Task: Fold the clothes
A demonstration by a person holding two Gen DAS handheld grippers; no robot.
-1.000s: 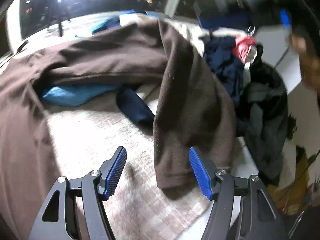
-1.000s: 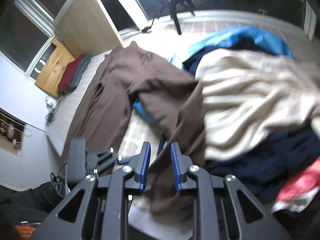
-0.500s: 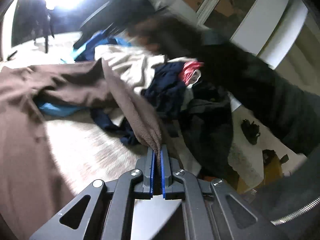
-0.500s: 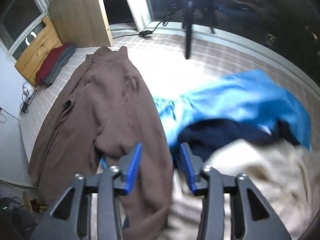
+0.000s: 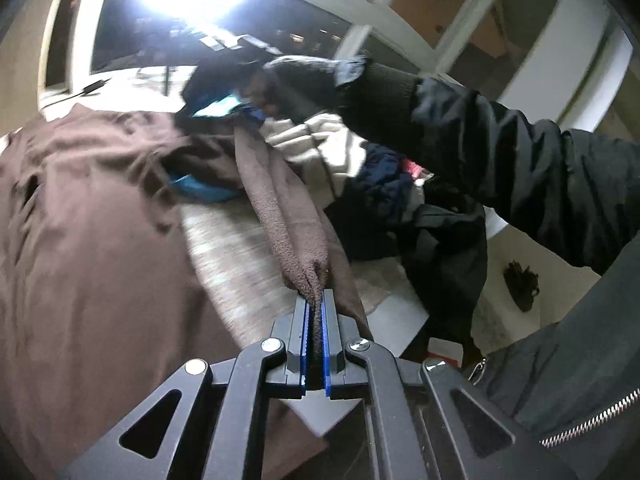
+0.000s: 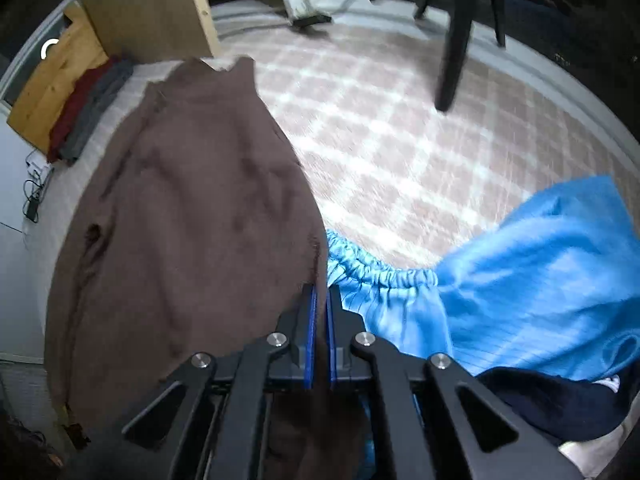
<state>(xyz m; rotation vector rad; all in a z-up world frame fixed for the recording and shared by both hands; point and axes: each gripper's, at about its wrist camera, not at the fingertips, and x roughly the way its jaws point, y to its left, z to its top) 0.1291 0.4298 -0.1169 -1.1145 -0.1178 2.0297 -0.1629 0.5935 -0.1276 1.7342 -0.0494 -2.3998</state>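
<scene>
Fleece in a dark brown — the brown garment (image 5: 92, 240) lies spread across the checked bed cover (image 6: 392, 140), with one long limb of it pulled up off the surface and away from the rest. The left gripper (image 5: 316, 320) has its jaws closed tight on the bunched end of that limb, cloth filling the narrow gap between the blue pads. The right gripper (image 6: 320, 320) is likewise clamped on an edge of the brown garment, its jaws nearly together with only the cloth between them. Just beside the brown garment on that side lies a blue garment (image 6: 520, 280) with an elastic waist, and beyond it a heap of unsorted clothes (image 5: 380, 184). To do this step well, I judge both grips should keep even tension so the limb comes over flat — and lift clear of the blue garment, lest it drag along.
</scene>
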